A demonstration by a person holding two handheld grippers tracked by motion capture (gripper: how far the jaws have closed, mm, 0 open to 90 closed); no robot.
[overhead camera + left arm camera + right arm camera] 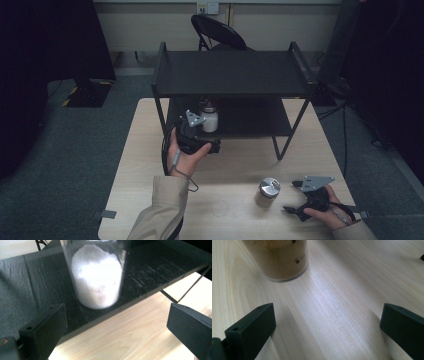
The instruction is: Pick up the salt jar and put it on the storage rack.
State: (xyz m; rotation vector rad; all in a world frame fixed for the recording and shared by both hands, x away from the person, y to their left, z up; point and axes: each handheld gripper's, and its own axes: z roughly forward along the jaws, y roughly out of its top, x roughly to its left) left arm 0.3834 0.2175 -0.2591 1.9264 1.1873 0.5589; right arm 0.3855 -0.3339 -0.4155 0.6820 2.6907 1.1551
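Observation:
A clear jar of white powder (209,119) (97,275) stands upright on the lower shelf of the black rack (250,117), near its front left edge. My left gripper (199,131) (115,332) sits just in front of it, open, jaws wide and apart from the jar. A second jar with brown powder and a metal lid (268,192) (279,258) stands on the wooden table (230,165). Open as well, my right gripper (294,200) (327,332) rests just right of that jar, with only bare table between its jaws.
The rack's top shelf (230,72) overhangs the white jar. The rack's right front leg (291,135) slants down to the table. A black folding chair (217,32) stands behind the rack. Carpet lies beyond the table edges.

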